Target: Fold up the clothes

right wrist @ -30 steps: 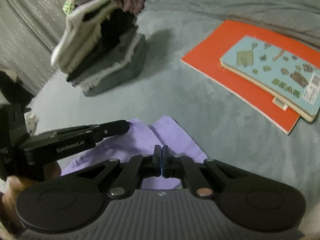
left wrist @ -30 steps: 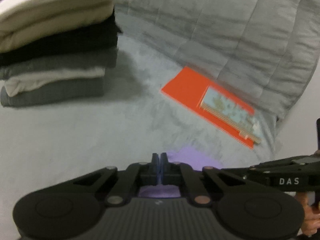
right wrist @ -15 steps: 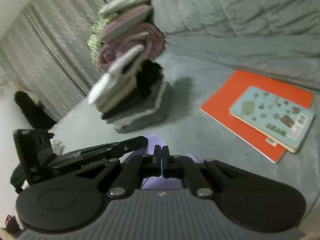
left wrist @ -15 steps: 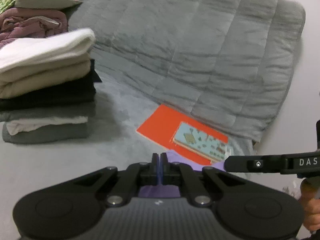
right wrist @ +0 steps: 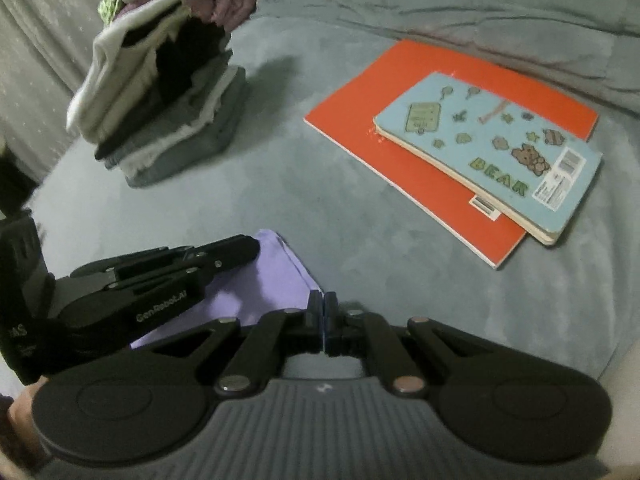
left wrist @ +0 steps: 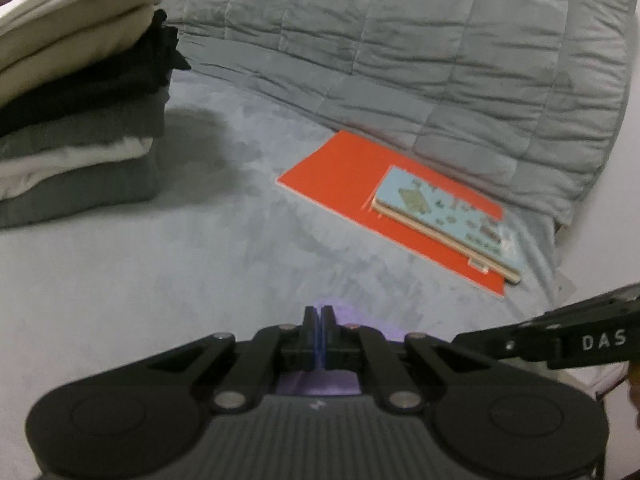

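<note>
**Both tools pinching lilac cloth on bed**

Left tool (left wrist: 319, 312): jaws closed on an edge of the lilac cloth (right wrist: 256, 280). Right tool (right wrist: 322, 300): jaws closed at the cloth's near corner. Cloth lies flat on the grey bed (right wrist: 360, 220), between the tools. Stack of folded clothes (right wrist: 160, 100) far left. Blue notebook (right wrist: 492, 148) rests on orange folder (right wrist: 360, 120), right.

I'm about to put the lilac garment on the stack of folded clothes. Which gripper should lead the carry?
Probably left. The stack of folded clothes stands on the left side of both views, and the left gripper is the nearer one, shut on the lilac garment. The right gripper pinches the garment's opposite corner, nearer the books.
</note>
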`<state>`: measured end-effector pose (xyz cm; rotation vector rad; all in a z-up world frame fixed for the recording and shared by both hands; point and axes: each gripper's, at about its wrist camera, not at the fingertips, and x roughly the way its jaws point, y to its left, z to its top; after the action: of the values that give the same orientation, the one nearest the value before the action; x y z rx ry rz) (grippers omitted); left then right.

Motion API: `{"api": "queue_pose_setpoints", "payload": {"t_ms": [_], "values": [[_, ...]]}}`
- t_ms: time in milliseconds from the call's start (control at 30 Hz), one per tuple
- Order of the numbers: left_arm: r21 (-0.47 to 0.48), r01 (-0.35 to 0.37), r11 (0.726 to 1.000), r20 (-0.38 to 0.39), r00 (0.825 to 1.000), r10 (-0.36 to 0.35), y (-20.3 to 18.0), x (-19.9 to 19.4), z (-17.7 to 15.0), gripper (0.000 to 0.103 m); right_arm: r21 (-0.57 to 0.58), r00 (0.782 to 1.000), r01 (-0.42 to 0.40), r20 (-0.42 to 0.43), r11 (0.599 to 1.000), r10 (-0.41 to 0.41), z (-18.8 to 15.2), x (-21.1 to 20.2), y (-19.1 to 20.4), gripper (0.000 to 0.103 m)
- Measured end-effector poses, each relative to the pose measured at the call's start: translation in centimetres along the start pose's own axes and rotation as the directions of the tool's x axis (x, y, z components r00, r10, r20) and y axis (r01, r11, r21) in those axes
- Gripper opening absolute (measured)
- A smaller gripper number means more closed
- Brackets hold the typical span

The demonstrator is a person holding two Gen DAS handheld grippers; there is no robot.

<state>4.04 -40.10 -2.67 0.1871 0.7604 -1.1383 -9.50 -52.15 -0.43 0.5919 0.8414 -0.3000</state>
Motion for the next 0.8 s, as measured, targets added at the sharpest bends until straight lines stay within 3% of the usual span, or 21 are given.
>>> {"api": "queue_pose_setpoints", "payload": {"t_ms": [100,167,300,367,800], "values": [[-0.002,-0.013,1.0,0.028,1.0,0.013,-0.2,-0.1,-0.4,0.002,-0.021,1.0,0.008,-0.002,1.0,-0.008,-0.1,0.1,0.4,0.002],[-0.006,-0.022,1.0,0.049,0.999,0.022,-0.3,-0.2,-0.7,0.005,-0.032,1.0,0.02,0.017,0.999,-0.019,-0.1,-0.2,0.7,0.013],[-0.039,-0.041,0.998,0.127,0.991,0.046,-0.6,-1.9,-1.4,0.025,-0.045,0.996,0.043,0.079,0.998,-0.039,0.1,-0.7,1.4,0.017],[-0.061,-0.036,0.997,0.147,0.988,0.045,-0.6,-3.0,-1.8,0.03,-0.056,0.995,0.046,0.093,0.997,-0.04,0.1,-0.7,1.8,0.04],[-0.104,-0.114,0.988,0.162,0.978,0.129,0.7,-9.6,-5.7,0.036,-0.156,0.997,0.02,0.083,0.988,-0.007,-1.1,-0.2,4.9,0.04]]}}
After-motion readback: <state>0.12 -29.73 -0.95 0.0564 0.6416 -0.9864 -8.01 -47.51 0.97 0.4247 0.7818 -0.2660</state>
